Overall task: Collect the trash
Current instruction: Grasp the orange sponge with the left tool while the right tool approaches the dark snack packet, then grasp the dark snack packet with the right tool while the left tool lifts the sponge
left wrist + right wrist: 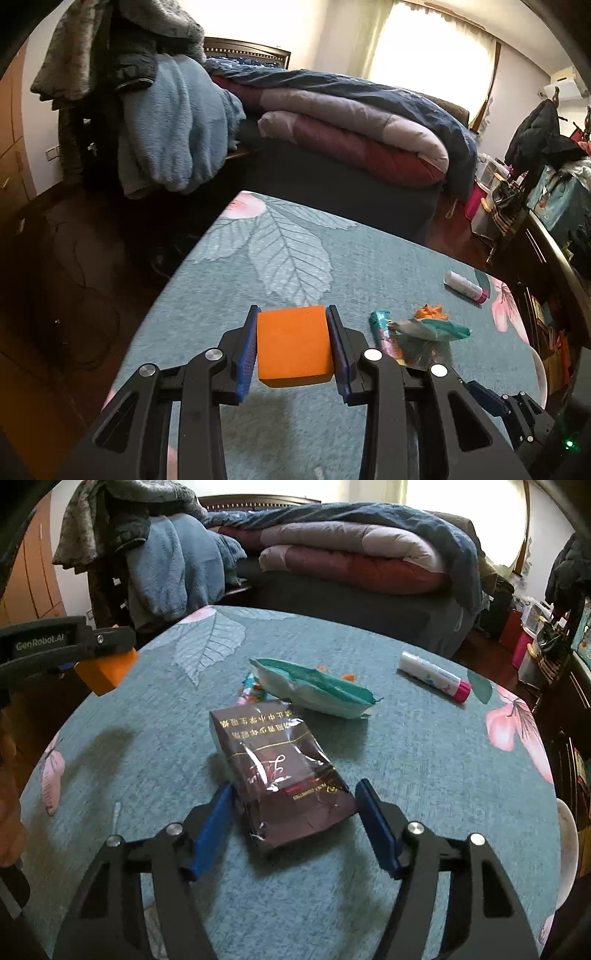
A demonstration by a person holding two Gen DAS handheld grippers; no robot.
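My left gripper (292, 312) is shut on an orange block (293, 347) and holds it above the table's left part. From the right wrist view the block (107, 672) hangs at the left edge. A dark brown cigarette pack (280, 764) lies flat on the table, between the blue pads of my right gripper (294, 786). The jaws stand open close beside its sides. Beyond it lie a crumpled teal-and-white wrapper (314, 690), a small colourful wrapper (251, 690) and some orange scraps (430, 312).
The round table (406, 775) has a teal leaf-print cloth. A white tube with a pink cap (432, 675) lies at its far right. A pale round object (569, 849) sits at the right rim. Behind are a bed with folded quilts (351, 557) and a clothes-laden chair (166, 565).
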